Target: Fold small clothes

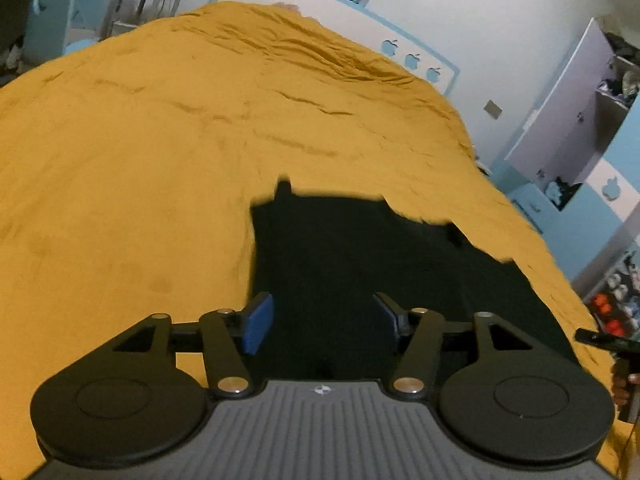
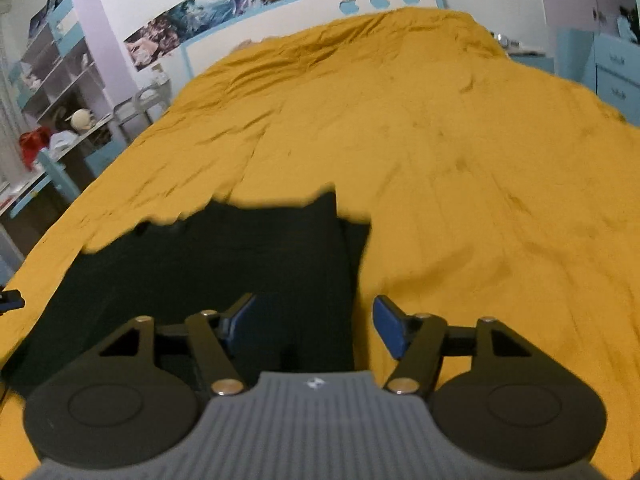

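A black garment lies spread flat on the mustard-yellow bedspread. My left gripper is open above the garment's near left part, its blue pads apart and holding nothing. In the right wrist view the same garment lies on the bedspread. My right gripper is open over the garment's near right edge, one blue pad over the yellow cloth, the other over the black cloth. The right gripper's tip also shows at the left wrist view's right edge.
A white and blue headboard with apple shapes stands at the bed's far end. Shelves and a desk stand left of the bed. A blue dresser and an open wardrobe stand on the right.
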